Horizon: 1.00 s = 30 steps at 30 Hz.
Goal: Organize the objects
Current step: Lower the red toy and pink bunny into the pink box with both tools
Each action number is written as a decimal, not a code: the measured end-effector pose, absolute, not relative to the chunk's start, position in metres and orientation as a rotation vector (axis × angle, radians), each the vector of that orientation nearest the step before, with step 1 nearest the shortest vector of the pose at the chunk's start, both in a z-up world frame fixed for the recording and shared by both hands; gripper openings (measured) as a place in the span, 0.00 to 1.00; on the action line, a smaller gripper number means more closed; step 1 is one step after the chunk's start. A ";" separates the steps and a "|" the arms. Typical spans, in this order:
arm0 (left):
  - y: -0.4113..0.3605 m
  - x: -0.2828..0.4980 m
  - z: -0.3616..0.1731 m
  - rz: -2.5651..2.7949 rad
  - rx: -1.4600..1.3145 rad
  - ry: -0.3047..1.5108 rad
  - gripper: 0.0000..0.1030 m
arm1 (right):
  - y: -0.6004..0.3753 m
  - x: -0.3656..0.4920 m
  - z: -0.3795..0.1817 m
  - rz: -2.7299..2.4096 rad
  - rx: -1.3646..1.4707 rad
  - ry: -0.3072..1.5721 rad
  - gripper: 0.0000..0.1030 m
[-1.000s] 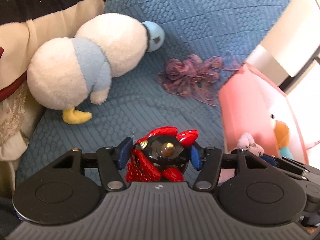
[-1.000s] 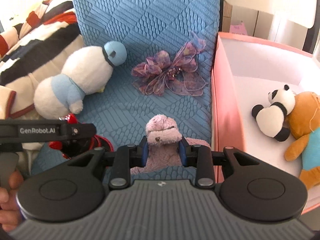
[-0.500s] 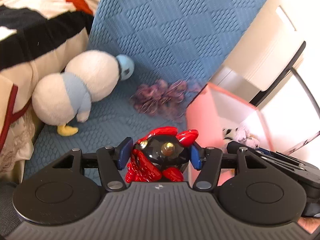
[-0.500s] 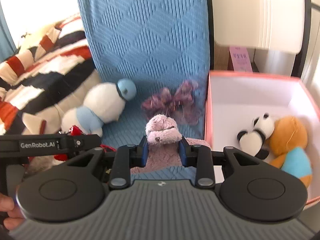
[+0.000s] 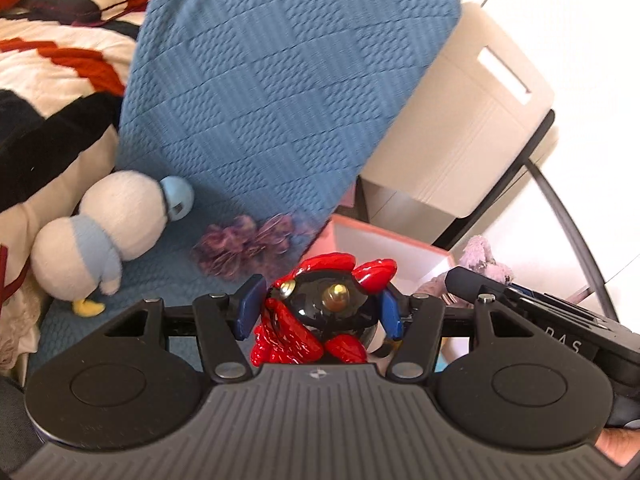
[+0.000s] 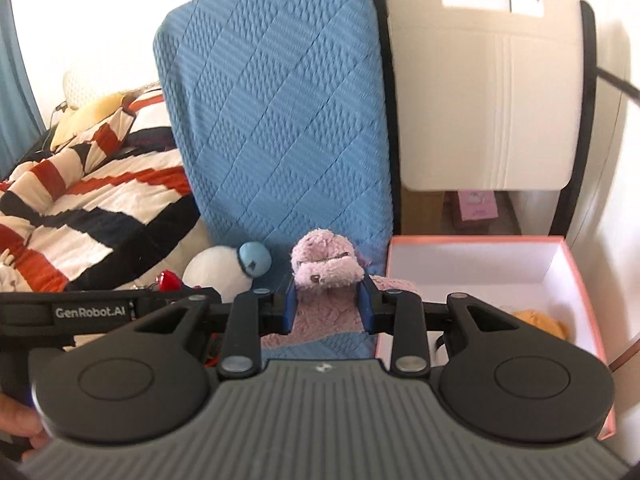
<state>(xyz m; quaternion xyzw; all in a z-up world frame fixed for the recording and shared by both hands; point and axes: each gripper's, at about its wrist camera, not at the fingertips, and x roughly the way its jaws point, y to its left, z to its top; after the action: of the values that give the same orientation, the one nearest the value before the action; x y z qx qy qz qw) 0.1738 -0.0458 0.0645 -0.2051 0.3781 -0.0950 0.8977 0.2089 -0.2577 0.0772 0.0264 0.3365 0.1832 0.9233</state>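
a glossy red and black toy [image 5: 320, 312] is clamped between the blue fingers [image 5: 250, 306] of the left gripper [image 5: 320, 308], and it is carried in the air above the blue quilted seat [image 5: 168, 280]. a fuzzy pink plush [image 6: 326, 270] is squeezed between the fingers [image 6: 289, 312] of the right gripper [image 6: 326, 312], which are set narrow around it; it too is held clear of the seat, just beside the left edge of the pink box [image 6: 582, 300]. an orange plush [image 6: 540, 322] is seen inside the box, near its right wall. a white and light blue penguin plush [image 5: 108, 232] is laid on the seat at its left edge, against a striped blanket [image 5: 52, 80]. a purple ruffled hair bow [image 5: 244, 242] is left on the seat near its back edge, between the penguin plush and the box. the seat's blue backrest [image 6: 276, 112] is stood upright behind them, with a beige chair back [image 6: 488, 92] just beside it, behind the box.
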 end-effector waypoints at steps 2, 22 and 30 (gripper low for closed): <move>-0.054 0.176 0.071 -0.205 -0.421 0.779 0.62 | -0.266 0.210 0.082 0.362 0.048 0.687 0.33; -0.158 0.210 0.003 -0.266 -0.401 0.899 0.62 | -0.360 0.229 0.008 0.246 0.100 0.869 0.33; -0.187 0.223 -0.048 -0.283 -0.352 1.003 0.62 | -0.370 0.239 -0.039 0.252 0.128 0.965 0.33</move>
<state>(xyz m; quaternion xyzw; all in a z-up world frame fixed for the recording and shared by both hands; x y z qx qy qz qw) 0.2225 -0.1874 -0.0480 -0.1672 0.4766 -0.1346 0.8525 0.2392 -0.3703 -0.0392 0.0614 0.4624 0.1206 0.8763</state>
